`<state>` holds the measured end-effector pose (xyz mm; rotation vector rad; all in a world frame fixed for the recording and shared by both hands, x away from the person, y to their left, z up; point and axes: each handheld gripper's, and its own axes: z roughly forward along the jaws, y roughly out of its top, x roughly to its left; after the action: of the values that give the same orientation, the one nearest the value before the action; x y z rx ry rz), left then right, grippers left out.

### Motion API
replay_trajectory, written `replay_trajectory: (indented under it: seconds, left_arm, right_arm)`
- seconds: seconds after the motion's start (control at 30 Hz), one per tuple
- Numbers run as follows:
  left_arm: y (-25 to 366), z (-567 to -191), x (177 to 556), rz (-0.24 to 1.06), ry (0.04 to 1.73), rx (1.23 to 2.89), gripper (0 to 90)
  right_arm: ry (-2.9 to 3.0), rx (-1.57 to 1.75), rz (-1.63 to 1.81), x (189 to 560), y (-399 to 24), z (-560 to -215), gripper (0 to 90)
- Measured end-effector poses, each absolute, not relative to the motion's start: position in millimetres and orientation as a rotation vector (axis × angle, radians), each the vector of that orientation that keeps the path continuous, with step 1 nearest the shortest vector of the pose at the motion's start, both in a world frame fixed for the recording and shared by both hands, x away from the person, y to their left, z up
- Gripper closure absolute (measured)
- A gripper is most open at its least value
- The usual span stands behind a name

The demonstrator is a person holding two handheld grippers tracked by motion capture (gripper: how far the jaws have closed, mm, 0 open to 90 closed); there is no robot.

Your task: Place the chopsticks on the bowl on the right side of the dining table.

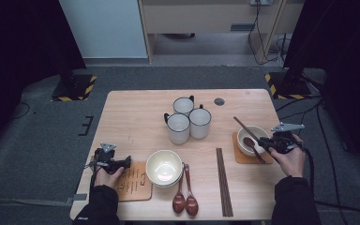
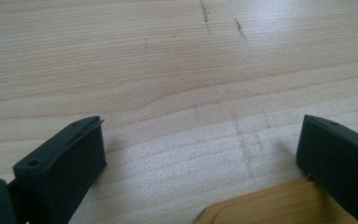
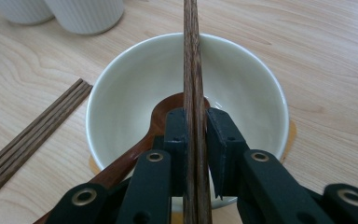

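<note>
I have the right gripper (image 3: 196, 140) pinching a pair of dark wooden chopsticks (image 3: 193, 70), its pads pressed against them from both sides. The sticks run straight up between the jaws and out over the far rim of the cream bowl (image 3: 121, 84), which sits on a wooden coaster (image 1: 241, 157) at the right side of the table (image 1: 136, 112). A brown wooden spoon (image 3: 161, 116) already lies in that bowl, its scoop under the sticks and its handle leaning out over the near rim.

I judge the step in hand to be settling this pair at the right place setting. To do it well I keep the squeeze even so the two sticks stay side by side and neither twists out. I keep them clear of the spoon, since a nudge could tip it out of the bowl. I want both ends supported before I ease the jaws apart, or the pair may roll off the rim.

The left gripper (image 2: 200, 154) rests low over bare tabletop at the left, jaws spread with nothing between them, one jaw at the edge of another wooden coaster (image 2: 270, 205). I leave it parked there. Near it stand a second cream bowl (image 1: 163, 167), two more spoons (image 1: 185, 199) and another pair of chopsticks (image 1: 224, 180), with three white mugs (image 1: 187, 119) behind.
</note>
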<state>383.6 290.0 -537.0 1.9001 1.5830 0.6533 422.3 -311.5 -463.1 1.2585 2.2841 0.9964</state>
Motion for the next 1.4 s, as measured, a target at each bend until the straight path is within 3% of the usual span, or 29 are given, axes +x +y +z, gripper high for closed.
replay_trajectory:
  seconds: [0.63,1.1,1.4]
  left_arm:
    - [289.9,-537.0,383.6,0.654,1.584,1.9,0.0]
    - [289.9,-537.0,383.6,0.653,1.584,1.899,0.0]
    - [289.9,-537.0,383.6,0.654,1.584,1.9,0.0]
  right_arm:
    - [2.329,1.21,1.006,420.9,-305.4,-463.7,77.7]
    - [2.302,1.219,0.995,419.8,-304.3,-462.0,69.0]
    - [2.244,1.211,1.053,410.3,-307.0,-447.1,72.2]
